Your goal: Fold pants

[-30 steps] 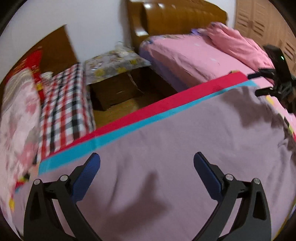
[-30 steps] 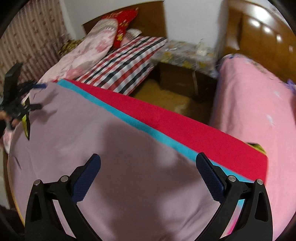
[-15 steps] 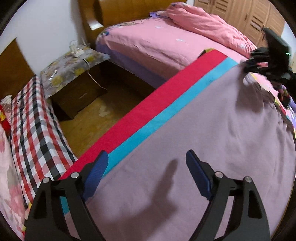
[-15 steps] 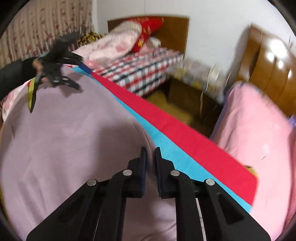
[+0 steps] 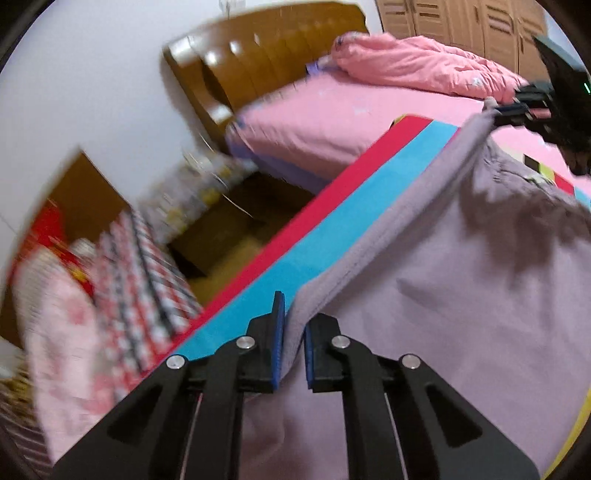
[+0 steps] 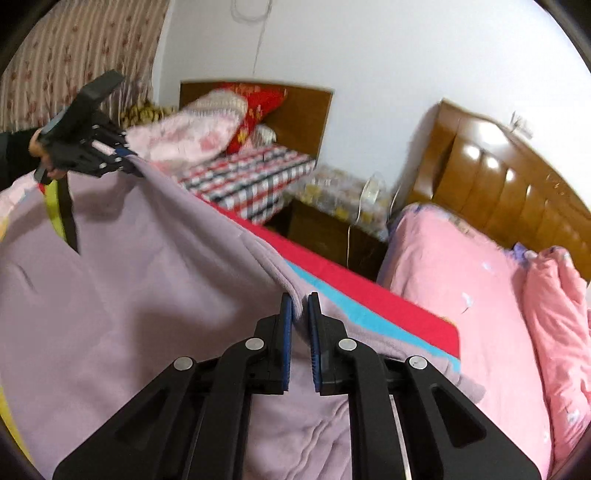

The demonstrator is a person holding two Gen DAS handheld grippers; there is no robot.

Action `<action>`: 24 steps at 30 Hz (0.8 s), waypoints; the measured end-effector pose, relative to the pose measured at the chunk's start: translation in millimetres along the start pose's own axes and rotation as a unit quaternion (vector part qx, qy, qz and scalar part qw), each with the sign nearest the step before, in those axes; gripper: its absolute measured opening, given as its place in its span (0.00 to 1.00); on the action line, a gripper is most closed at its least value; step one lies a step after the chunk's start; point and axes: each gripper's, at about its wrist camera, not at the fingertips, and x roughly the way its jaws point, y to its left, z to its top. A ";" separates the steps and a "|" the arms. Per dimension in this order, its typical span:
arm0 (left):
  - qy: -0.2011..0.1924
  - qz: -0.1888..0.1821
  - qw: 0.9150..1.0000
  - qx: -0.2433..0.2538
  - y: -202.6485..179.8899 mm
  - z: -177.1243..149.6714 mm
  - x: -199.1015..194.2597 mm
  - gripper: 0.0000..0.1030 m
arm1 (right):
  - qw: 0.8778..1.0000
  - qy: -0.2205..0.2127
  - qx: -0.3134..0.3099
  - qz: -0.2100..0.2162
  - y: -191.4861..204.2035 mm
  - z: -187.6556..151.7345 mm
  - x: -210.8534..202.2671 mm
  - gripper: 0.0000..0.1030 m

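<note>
The mauve pants (image 5: 461, 295) lie spread over a mat with red and cyan stripes (image 5: 332, 243). My left gripper (image 5: 293, 314) is shut on the pants' far edge, with a fold of cloth pinched between its blue pads. My right gripper (image 6: 300, 306) is shut on the same edge further along. That edge of the pants (image 6: 129, 277) hangs lifted and taut between the two grippers, clear of the mat. The right gripper (image 5: 517, 110) shows at the upper right of the left wrist view. In the right wrist view, the left gripper (image 6: 118, 158) and a hand appear at the upper left.
Beyond the mat stands a bed with a pink cover (image 6: 461, 288) and a wooden headboard (image 6: 498, 177). A nightstand (image 6: 332, 206) sits between it and a second bed with checked bedding (image 6: 251, 177) and pillows. Wardrobe doors (image 5: 461, 18) line the far wall.
Both grippers were open above the flat pants. The right one shut on the edge first, then the left. Both have risen, and the far edge is now lifted off the mat.
</note>
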 end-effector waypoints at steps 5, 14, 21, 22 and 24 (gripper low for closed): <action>-0.043 0.072 0.996 0.038 -87.0 -44.3 -109.8 0.09 | 0.999 -0.034 -0.008 -0.012 48.4 -34.0 -81.1 0.11; -0.010 0.035 0.998 -0.055 -218.5 -156.4 -117.2 0.10 | 0.995 0.045 0.090 0.006 119.6 -160.2 -117.4 0.11; -0.004 -0.014 0.970 -0.244 -214.5 -205.5 -99.4 0.86 | 0.983 0.062 0.170 0.016 127.9 -186.5 -133.4 0.84; -0.021 -0.019 0.962 -0.272 -213.2 -212.2 -107.8 0.92 | 0.980 0.031 0.197 0.012 124.6 -191.2 -150.1 0.87; -0.057 -0.062 0.937 -0.338 -207.2 -229.5 -123.7 0.91 | 0.969 0.008 0.244 0.034 117.9 -199.1 -166.4 0.83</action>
